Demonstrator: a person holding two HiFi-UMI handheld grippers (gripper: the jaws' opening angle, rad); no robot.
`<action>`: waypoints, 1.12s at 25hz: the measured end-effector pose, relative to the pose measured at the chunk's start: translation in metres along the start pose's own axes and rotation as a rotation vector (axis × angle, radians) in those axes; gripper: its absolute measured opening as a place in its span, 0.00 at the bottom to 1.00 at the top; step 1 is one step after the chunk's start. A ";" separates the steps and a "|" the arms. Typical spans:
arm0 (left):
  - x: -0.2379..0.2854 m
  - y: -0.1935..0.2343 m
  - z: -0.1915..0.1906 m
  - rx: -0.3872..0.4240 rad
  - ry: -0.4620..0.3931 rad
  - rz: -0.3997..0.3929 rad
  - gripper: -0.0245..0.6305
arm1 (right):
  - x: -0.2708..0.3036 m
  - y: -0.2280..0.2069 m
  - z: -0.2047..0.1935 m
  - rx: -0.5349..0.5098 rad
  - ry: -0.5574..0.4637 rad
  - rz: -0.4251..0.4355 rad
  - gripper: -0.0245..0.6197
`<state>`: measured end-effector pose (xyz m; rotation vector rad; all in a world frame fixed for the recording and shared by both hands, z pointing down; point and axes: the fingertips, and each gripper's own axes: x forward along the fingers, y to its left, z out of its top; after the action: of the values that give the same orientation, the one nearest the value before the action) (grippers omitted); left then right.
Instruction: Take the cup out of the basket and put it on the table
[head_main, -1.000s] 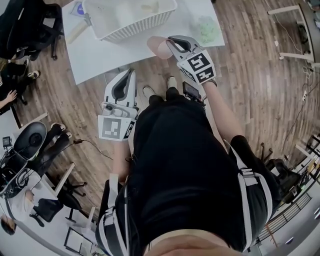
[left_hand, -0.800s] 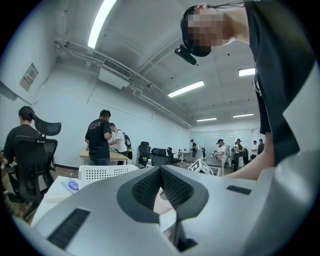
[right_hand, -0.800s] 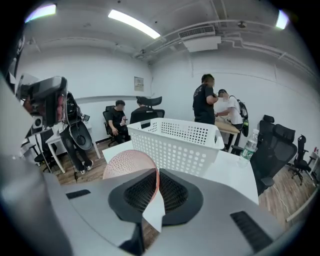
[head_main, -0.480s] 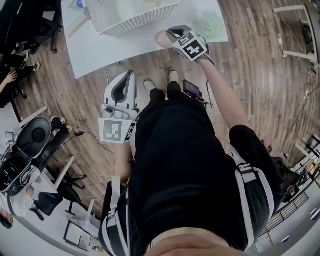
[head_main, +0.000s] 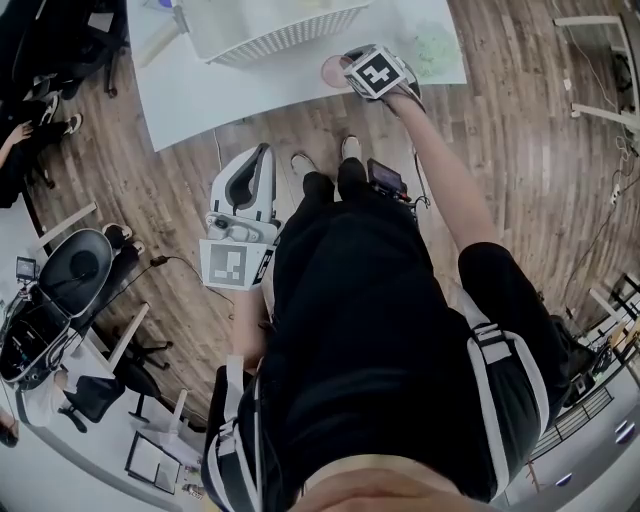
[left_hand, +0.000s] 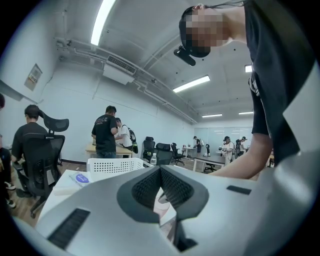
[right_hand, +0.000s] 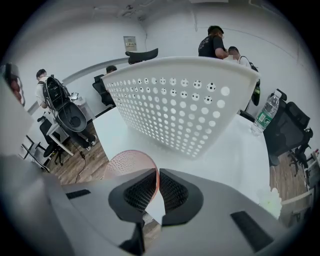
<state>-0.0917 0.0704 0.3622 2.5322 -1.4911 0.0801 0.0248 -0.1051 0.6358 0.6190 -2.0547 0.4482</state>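
i see the cup (head_main: 333, 70), a pale pink, see-through one with a fine dotted texture (right_hand: 127, 162). its thin wall is pinched at the rim between the closed jaws of the right hand-held gripper (right_hand: 156, 182). from the head view its round mouth faces up, and it sits over the near edge of the white bench (head_main: 200, 90), out of the basket and just in front of it. i can't tell whether its base touches the bench. the basket (head_main: 280, 40) is white with perforated walls (right_hand: 185, 110), standing upright on the bench.
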 end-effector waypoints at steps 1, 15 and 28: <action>0.000 0.002 0.000 -0.002 0.001 0.002 0.07 | 0.003 0.000 -0.001 0.006 0.012 0.000 0.09; 0.003 0.003 0.001 0.001 -0.001 -0.009 0.07 | 0.003 0.001 0.002 0.010 -0.023 -0.007 0.14; 0.005 0.002 0.005 0.014 -0.012 -0.018 0.07 | -0.019 0.004 0.020 -0.031 -0.083 -0.036 0.15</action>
<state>-0.0917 0.0639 0.3582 2.5607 -1.4770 0.0735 0.0176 -0.1081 0.6091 0.6649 -2.1211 0.3748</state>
